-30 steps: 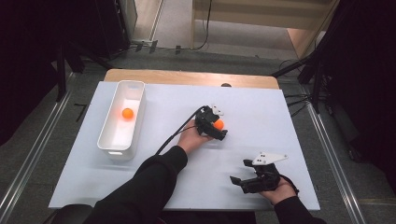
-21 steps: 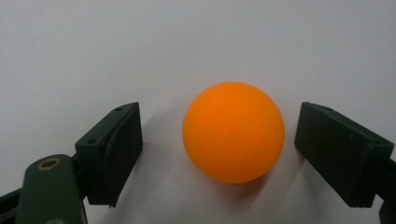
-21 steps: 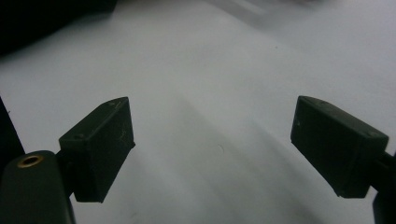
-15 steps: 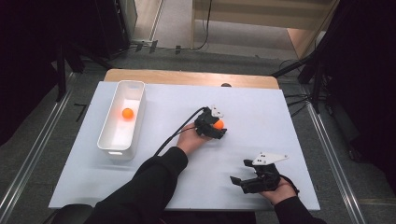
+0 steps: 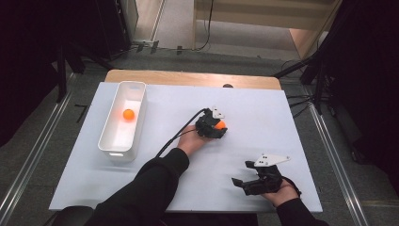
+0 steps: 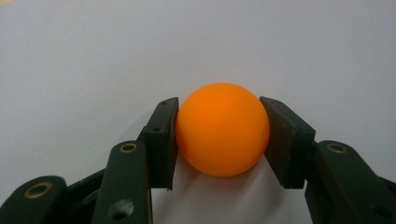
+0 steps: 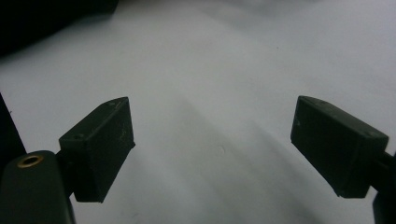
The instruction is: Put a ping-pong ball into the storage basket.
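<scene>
The orange ball point(image 6: 222, 129) sits squarely between the jaws of your left gripper point(image 6: 219, 135), with a pad point(image 6: 163, 135) pressed against each flank at about its widest line. That is why it does not squirt out forward or back. The jaws have just been closing, and they now clamp the ball while it rests on the white bench point(image 6: 93, 60). In the high view the ball point(image 5: 220, 125) shows at the far tip of that gripper point(image 5: 215, 128), out beyond your left hand point(image 5: 190, 141), near the middle of the bench.

Off to the gripper's left, well apart, stands the white bin point(image 5: 123, 120), long side running away from you, with a second orange ball point(image 5: 128, 114) already lying in it. Judging by that, the bin is where the held ball belongs, and a lift would come first.

Your right gripper point(image 5: 244, 183) rests near the bench's near edge, well apart from the ball. Its jaws stand wide with nothing between them, over bare bench, so it stays out of the left arm's way.
</scene>
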Available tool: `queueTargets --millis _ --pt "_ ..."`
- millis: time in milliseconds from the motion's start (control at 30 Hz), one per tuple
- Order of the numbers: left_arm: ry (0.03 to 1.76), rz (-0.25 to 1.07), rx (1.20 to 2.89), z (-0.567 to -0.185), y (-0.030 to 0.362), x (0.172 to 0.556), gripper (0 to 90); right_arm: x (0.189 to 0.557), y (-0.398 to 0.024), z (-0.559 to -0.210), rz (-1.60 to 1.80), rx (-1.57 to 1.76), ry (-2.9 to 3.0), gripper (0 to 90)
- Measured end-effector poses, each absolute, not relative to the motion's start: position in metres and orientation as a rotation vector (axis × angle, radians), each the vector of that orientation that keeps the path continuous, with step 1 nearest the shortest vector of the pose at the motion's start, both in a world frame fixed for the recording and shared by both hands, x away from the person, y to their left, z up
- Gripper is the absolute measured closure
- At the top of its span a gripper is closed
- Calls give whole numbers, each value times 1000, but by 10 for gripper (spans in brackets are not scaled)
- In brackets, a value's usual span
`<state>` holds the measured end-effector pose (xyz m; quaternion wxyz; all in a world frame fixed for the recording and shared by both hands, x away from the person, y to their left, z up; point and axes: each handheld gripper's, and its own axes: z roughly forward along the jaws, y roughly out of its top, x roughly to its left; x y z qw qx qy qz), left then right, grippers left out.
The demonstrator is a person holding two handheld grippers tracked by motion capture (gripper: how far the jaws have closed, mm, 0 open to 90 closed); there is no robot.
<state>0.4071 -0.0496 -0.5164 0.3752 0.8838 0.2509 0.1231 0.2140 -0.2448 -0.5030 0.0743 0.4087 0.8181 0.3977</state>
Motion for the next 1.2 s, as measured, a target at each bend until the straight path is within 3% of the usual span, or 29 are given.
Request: queueTargets --millis 900,1200 --pt "685 146 2238 -494 -37 408 507 215 -245 -503 1181 1222 2465 118" --pt "648 154 2259 -478 -31 401 506 215 -245 -503 1178 1224 2464 118"
